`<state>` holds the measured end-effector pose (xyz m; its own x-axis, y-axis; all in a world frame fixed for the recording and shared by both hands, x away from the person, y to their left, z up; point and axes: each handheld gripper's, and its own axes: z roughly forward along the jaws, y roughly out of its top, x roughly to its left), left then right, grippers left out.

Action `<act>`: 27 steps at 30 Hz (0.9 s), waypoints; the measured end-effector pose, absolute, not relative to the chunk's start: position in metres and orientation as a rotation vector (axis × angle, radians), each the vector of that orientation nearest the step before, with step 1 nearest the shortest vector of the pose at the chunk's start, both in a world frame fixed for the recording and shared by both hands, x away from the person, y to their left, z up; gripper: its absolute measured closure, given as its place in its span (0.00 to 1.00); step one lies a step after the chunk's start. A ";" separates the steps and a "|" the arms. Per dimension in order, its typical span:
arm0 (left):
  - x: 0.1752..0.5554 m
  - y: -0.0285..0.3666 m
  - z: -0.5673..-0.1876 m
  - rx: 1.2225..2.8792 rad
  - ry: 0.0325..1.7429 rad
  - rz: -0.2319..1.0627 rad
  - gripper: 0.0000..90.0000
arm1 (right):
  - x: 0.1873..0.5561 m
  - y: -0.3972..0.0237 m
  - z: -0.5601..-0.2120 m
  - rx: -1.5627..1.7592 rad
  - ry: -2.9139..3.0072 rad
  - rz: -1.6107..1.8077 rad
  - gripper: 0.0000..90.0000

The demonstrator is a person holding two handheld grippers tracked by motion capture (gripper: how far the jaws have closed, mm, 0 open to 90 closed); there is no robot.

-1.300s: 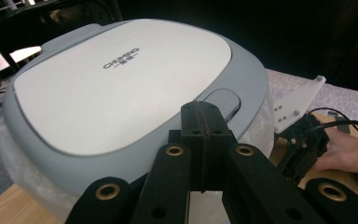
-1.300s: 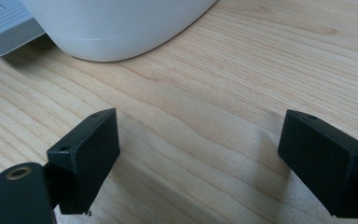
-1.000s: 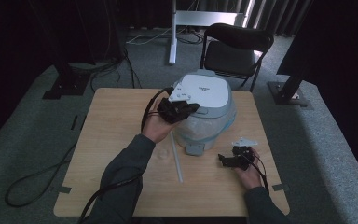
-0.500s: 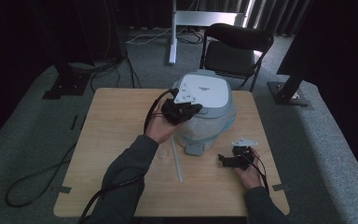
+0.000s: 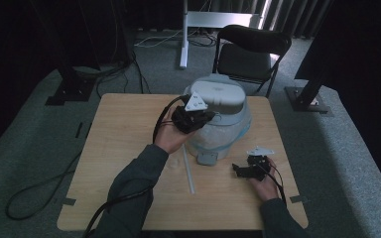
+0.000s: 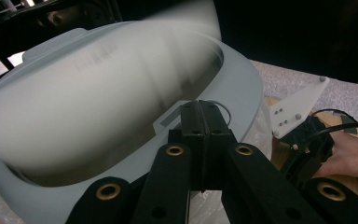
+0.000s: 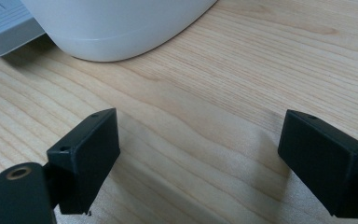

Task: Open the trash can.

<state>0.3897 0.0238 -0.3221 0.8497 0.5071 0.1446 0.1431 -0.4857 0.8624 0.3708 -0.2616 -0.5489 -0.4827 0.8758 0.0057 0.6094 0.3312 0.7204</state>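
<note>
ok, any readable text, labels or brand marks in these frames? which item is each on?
No text can be read.
Cooker lid: a dark printed line near the top in the left gripper view, too blurred to read; in the high view the lid shows only a faint mark.
Left gripper, right gripper, table: no markings.
</note>
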 end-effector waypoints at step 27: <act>0.381 0.055 -0.315 2.000 0.517 0.495 0.83 | 0.371 -0.262 -0.549 1.312 2.218 0.946 0.13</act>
<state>0.3808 0.0546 -0.3147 0.8268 0.5479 0.1272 0.1519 -0.4353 0.8874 0.3708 -0.2617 -0.5489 -0.4837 0.8752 0.0048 0.6092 0.3327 0.7199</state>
